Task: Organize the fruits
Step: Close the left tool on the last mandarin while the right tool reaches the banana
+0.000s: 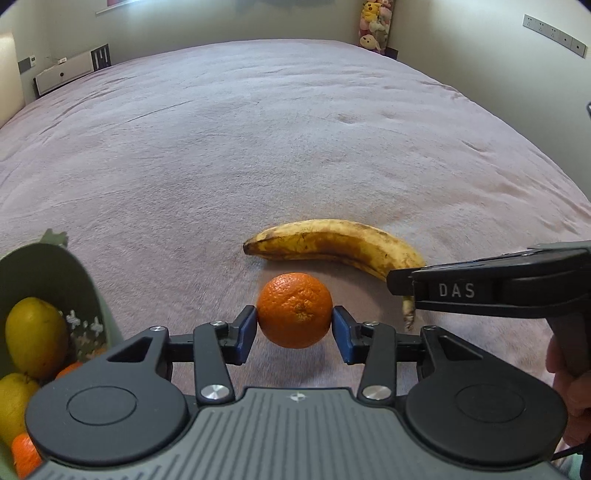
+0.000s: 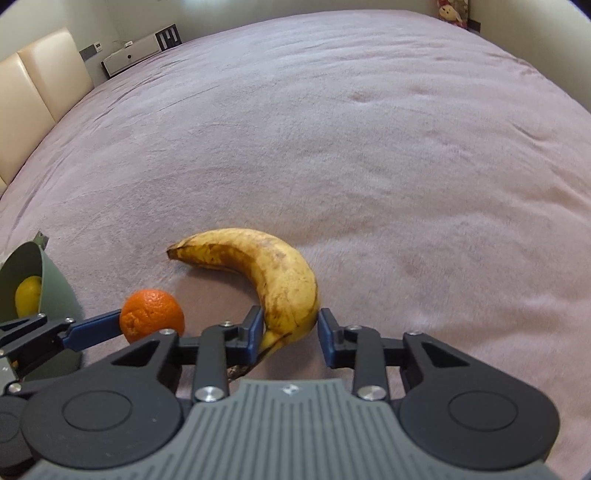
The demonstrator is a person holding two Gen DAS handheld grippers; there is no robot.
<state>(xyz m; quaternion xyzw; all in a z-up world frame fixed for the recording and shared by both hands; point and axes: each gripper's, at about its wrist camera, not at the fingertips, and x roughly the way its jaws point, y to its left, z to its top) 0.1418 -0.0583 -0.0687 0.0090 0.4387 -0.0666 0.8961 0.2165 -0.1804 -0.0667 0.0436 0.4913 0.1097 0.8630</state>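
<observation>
An orange (image 1: 294,310) sits between the blue pads of my left gripper (image 1: 294,328), which is shut on it just above the blanket. Behind it lies a ripe, brown-spotted banana (image 1: 332,243). In the right wrist view my right gripper (image 2: 290,328) is shut on the banana (image 2: 273,273) near its stem end, with a pad pressed against each side. The orange (image 2: 151,319) shows there at the left, with one blue left-gripper finger (image 2: 94,330) against it. A green bowl (image 1: 55,266) at the left edge holds yellow fruits (image 1: 35,336) and small oranges (image 1: 24,454).
Everything rests on a wide bed covered by a mauve blanket (image 1: 295,129). A hand (image 1: 569,387) grips the right gripper's handle. A cream headboard (image 2: 44,85), a white box (image 1: 64,75) and plush toys (image 1: 375,26) stand beyond the bed's edges.
</observation>
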